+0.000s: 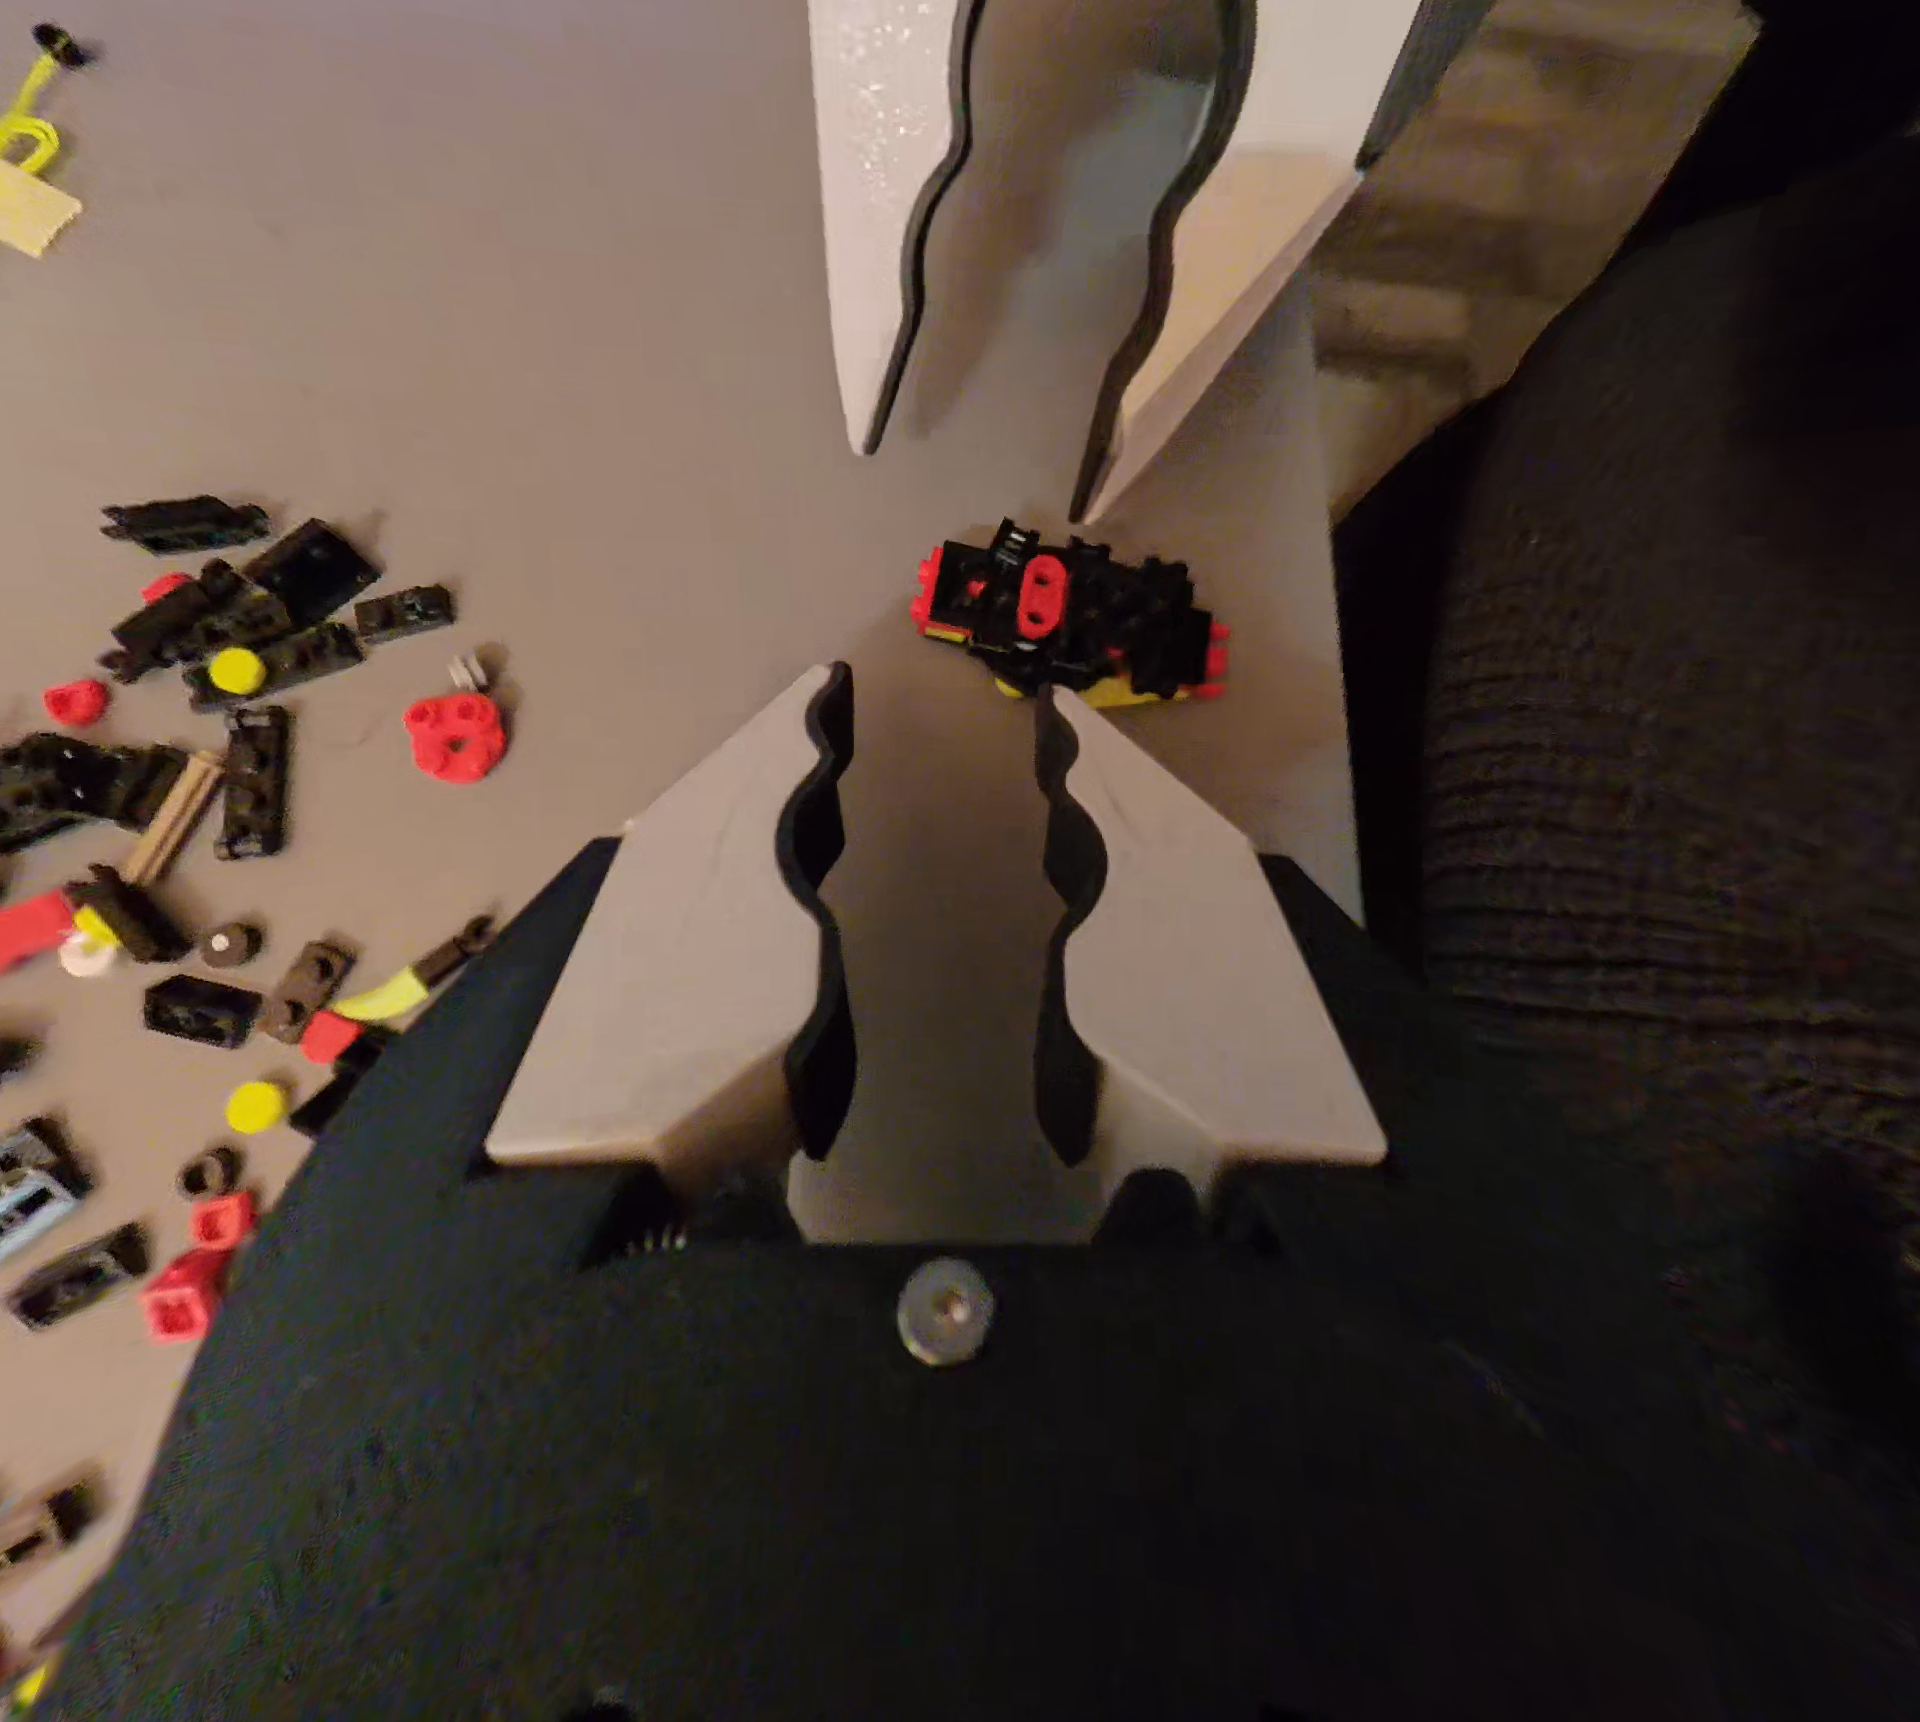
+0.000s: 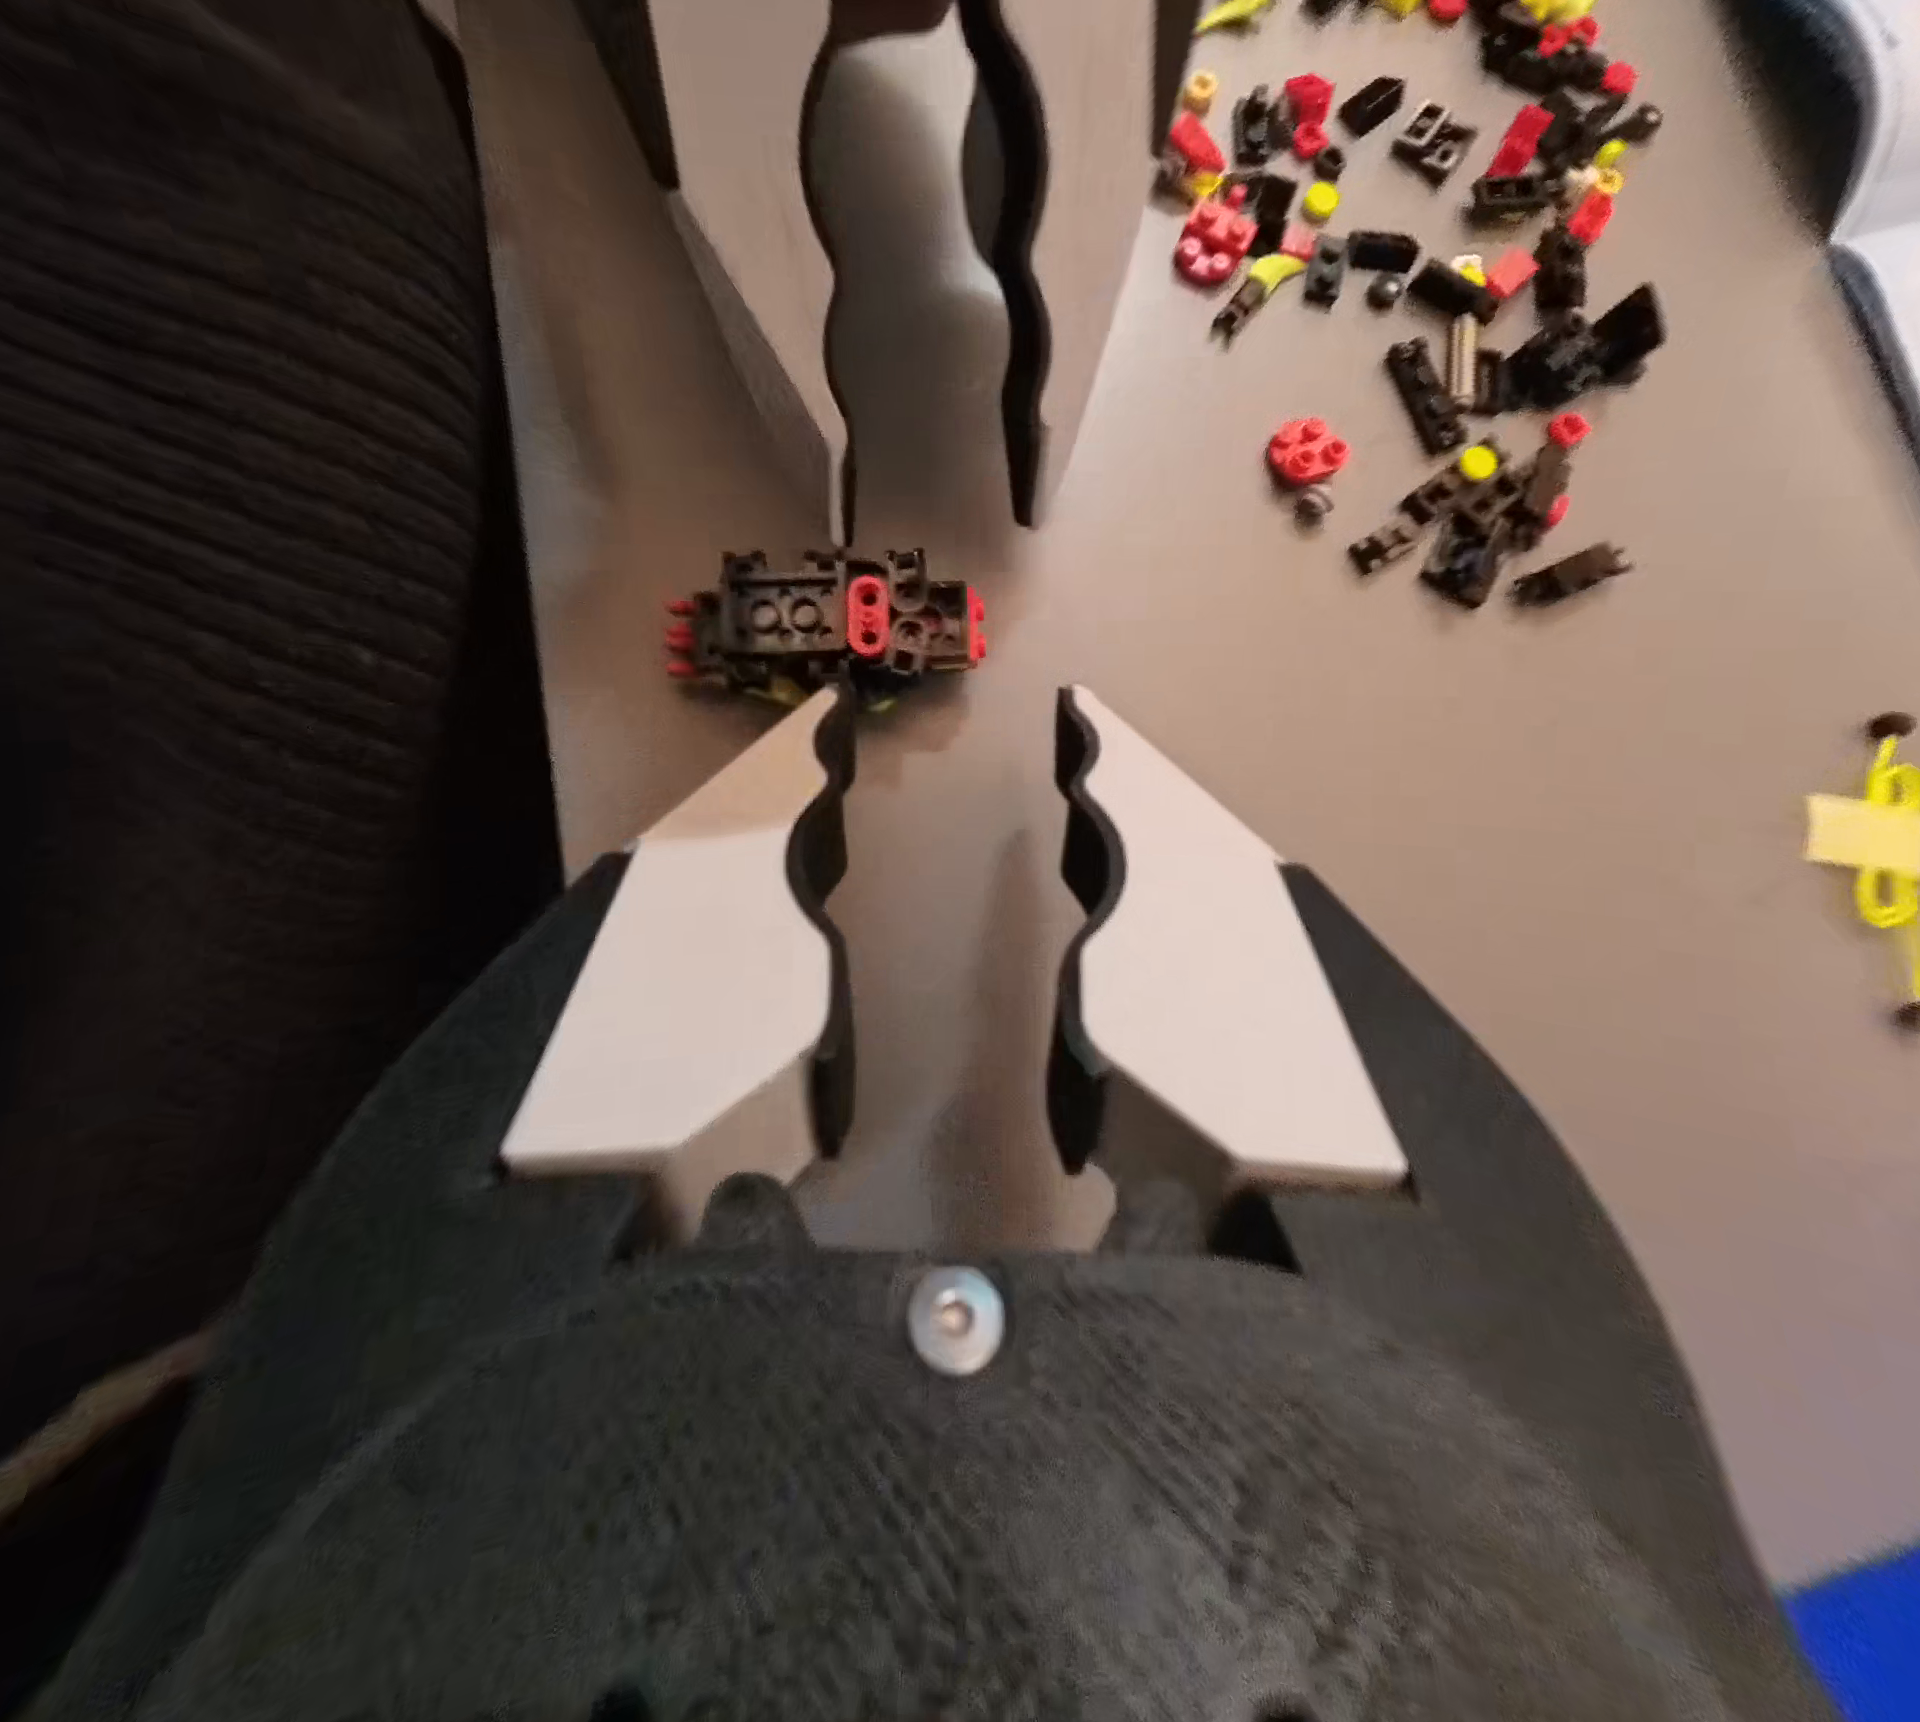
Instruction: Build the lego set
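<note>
Grey table (image 1: pixel 540 238) with scattered bricks (image 1: pixel 249 633)

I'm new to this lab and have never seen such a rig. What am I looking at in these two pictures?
Two hand-held grippers, each with a camera looking along its two fingers. One picture is from the left gripper, the other from the right gripper; they face each other across a grey table. Between them lies a small black, red and yellow brick model. Both grippers are open and hold nothing. Loose bricks lie scattered to one side.
</note>
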Demonstrator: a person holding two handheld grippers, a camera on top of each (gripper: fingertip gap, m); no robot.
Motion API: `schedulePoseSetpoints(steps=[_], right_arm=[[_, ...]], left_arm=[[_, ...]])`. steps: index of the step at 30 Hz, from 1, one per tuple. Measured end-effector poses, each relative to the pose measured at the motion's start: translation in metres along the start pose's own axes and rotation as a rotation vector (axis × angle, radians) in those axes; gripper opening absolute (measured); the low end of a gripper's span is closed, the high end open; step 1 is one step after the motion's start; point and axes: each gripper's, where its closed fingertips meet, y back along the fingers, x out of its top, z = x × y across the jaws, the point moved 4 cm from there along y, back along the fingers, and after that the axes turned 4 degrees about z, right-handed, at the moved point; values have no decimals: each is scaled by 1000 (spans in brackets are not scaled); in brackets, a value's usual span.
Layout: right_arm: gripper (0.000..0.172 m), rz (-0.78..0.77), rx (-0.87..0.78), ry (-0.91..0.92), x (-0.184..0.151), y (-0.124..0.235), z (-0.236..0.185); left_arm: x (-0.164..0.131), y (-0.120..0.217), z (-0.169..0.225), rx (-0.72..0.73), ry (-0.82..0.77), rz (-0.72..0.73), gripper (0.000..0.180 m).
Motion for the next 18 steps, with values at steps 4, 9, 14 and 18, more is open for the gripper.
schedulePoseSetpoints(steps=[4, 9, 14, 18], right_arm=[[29, -98, 50, 82, 1, -6, -1], [28, -108, 94, 67, 4, -7, 0], [21, -102, 146, 34, 3, -8, -2], [9, -97, 174, 46, 3, -9, -6]], left_arm=[[2, -6, 0, -50, -55, -27, 31], [1, -8, -1, -132, -70, -35, 29], [1, -8, 2, -166, -84, -33, 23], [1, -7, 4, -183, -81, -29, 20]])
